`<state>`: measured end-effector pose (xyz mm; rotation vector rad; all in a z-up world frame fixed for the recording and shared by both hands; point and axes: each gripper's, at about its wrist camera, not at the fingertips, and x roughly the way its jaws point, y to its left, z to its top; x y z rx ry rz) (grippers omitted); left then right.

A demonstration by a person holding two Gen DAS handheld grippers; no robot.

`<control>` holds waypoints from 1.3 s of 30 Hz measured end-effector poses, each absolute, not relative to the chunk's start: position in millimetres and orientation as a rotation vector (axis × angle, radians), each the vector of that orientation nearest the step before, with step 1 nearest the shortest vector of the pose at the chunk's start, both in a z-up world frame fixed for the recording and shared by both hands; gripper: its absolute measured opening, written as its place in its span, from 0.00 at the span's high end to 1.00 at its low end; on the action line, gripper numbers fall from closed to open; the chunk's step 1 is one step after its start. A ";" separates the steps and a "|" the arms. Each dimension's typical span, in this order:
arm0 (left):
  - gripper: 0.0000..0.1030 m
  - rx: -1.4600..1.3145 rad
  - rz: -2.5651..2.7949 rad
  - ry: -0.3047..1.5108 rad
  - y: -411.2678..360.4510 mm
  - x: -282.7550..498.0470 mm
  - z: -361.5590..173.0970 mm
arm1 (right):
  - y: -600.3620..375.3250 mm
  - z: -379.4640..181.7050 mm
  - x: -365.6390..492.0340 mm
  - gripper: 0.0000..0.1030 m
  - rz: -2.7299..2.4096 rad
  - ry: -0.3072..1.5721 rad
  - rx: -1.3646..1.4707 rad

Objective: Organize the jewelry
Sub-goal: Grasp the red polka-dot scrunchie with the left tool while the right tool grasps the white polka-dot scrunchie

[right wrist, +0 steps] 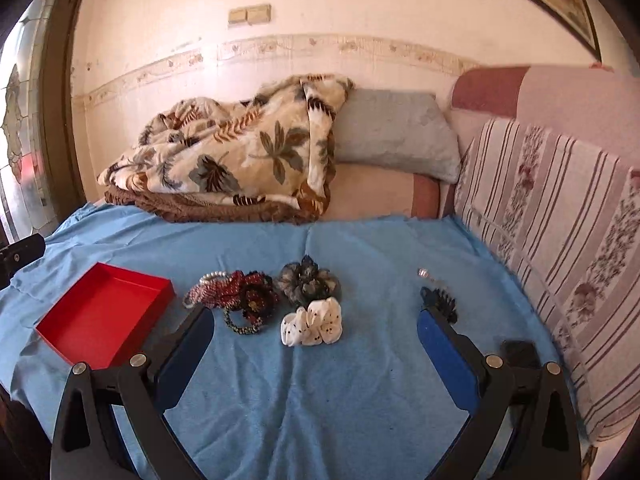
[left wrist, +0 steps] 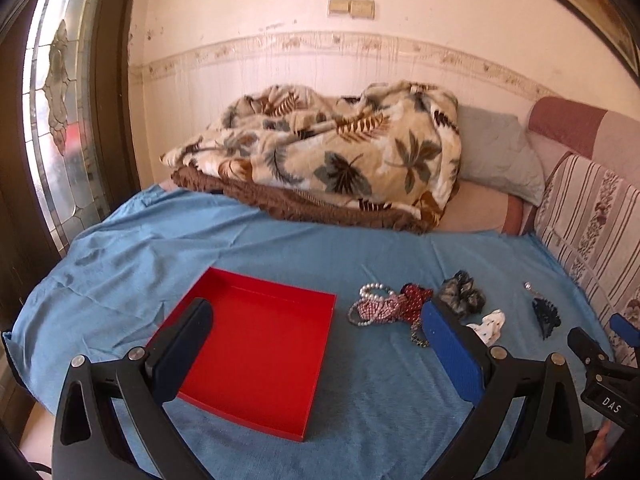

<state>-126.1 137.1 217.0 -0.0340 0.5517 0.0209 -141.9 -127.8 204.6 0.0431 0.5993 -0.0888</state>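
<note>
Nearest me, my left hand-held gripper [left wrist: 316, 344] hangs spread wide with nothing between its fingers, poised over the near edge of the red tray [left wrist: 256, 344]. My right hand-held gripper [right wrist: 316, 344] is equally spread and empty, aimed at the cluster of pieces, which I read as lining up a first pick. The bed's blue sheet [right wrist: 320, 400] carries everything.

The one tray sits empty at the left, open side up, probably so pieces can be dropped straight in. Just right of it lies a tangle: a pearl bracelet [left wrist: 374, 292], a pink beaded strand [left wrist: 378, 310], a red flower piece [right wrist: 254, 300] and a dark beaded loop [right wrist: 244, 326] touching one another. I cannot separate that heap cleanly, so four is my best count.

Beside it sit one white dotted scrunchie [right wrist: 312, 326] and, just behind, one grey scrunchie [right wrist: 306, 284]. Well apart to the right are one dark claw clip [right wrist: 440, 302] and one small shiny item [right wrist: 426, 274], too small to identify.

Farther back, a leaf-print blanket [right wrist: 224, 160] and grey pillow [right wrist: 392, 136] rest against the wall.
</note>
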 end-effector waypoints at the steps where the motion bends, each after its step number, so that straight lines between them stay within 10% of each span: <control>1: 0.00 -0.029 0.022 0.563 136.2 -120.3 213.4 | -131.6 197.6 -134.7 0.00 -0.089 0.621 0.060; 9: 0.00 0.022 -0.033 0.650 117.5 -64.4 181.4 | -167.2 154.4 -97.3 0.00 -0.109 0.728 0.142; 30: 0.42 -0.029 -0.332 1.014 18.5 125.8 70.4 | -180.6 74.8 6.8 0.24 0.011 0.882 0.292; 33: 0.64 -0.040 -0.388 1.065 6.3 133.3 57.6 | -181.3 67.4 13.2 0.43 0.019 0.906 0.301; 35: 0.97 -0.033 -0.413 1.116 -2.8 134.4 49.3 | -181.3 61.9 16.2 0.67 0.038 0.932 0.313; 39: 0.97 -0.066 -0.412 1.091 0.0 120.9 59.4 | -181.6 63.5 11.6 0.84 0.055 0.938 0.330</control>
